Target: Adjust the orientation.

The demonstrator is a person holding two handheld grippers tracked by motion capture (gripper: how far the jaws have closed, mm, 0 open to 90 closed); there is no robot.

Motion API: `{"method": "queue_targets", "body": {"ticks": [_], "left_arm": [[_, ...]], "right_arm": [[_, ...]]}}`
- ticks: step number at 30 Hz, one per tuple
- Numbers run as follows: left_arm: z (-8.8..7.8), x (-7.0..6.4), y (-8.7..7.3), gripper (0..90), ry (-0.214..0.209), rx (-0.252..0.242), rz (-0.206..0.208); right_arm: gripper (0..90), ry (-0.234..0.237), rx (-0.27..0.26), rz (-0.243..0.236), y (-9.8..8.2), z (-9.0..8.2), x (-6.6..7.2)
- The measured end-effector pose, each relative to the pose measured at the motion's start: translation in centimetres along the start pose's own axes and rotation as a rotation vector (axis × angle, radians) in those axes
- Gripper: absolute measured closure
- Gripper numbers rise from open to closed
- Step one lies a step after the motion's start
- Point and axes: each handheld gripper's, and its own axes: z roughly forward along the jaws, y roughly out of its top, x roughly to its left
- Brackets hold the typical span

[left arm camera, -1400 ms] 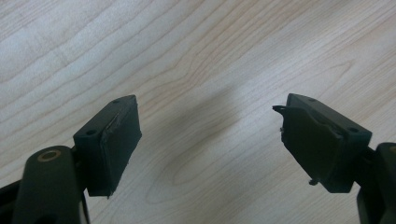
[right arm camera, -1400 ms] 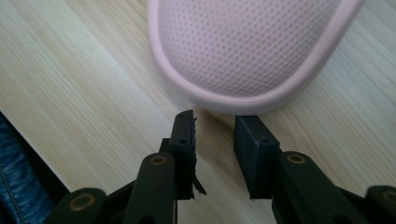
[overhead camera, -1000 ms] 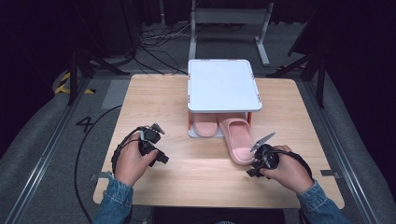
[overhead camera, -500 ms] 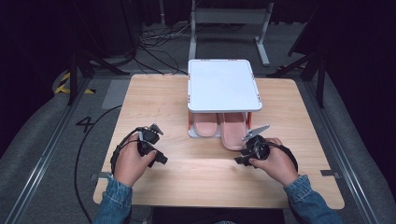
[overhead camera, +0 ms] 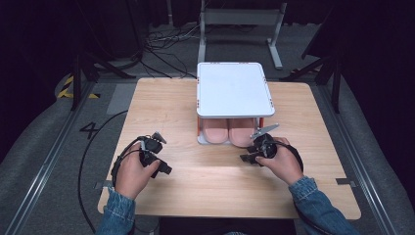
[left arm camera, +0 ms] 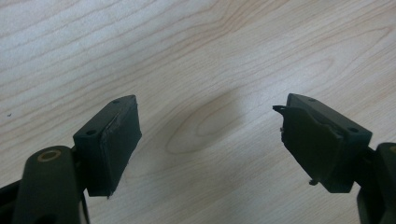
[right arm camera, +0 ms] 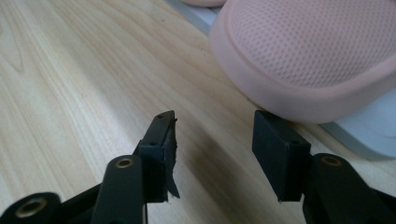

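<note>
The wooden table [overhead camera: 171, 107] carries a white two-tier rack [overhead camera: 234, 88] at the middle of its far edge, with a pair of pink slippers [overhead camera: 229, 131] on the lower shelf. The right gripper [overhead camera: 254, 151] sits just before the right slipper's heel [right arm camera: 308, 60], its jaws apart, just opening, nothing between them. It should nudge that heel squarely inward, judging by the overhang. The left gripper [overhead camera: 152, 155] rests agape near the near-left corner.

One sign can be read: the numeral "4" [overhead camera: 90, 129], marked in black on the grey floor [overhead camera: 54, 147] just left of the desk [overhead camera: 161, 105], toward its near half. No other text or label is legible.
</note>
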Motion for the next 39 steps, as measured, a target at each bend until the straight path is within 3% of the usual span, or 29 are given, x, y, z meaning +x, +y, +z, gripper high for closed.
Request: {"method": "queue_targets", "body": {"ticks": [7, 9, 17, 33, 39], "left_arm": [[-0.1, 0.3, -0.6, 20.2, 0.000, -0.001, -0.015], [-0.2, 0.4, -0.6, 20.2, 0.005, -0.003, -0.014], [-0.2, 0.2, -0.3, 20.2, -0.002, -0.009, -0.009], [-0.1, -0.3, 0.6, 20.0, -0.009, -0.014, 0.022], [-0.1, -0.4, 0.6, 20.0, -0.015, -0.015, 0.027]], "right_arm": [[49.3, -0.011, -0.024, 0.004, 0.7, 0.7, -1.2], [49.6, 0.008, -0.022, 0.018, 0.8, 0.7, -1.5], [41.1, -0.001, -0.025, 0.001, 0.7, 0.1, -1.0], [33.1, -0.092, -0.105, -0.006, -0.6, -8.3, -1.9], [31.9, -0.126, -0.124, 0.014, -1.5, -10.2, -2.8]]}}
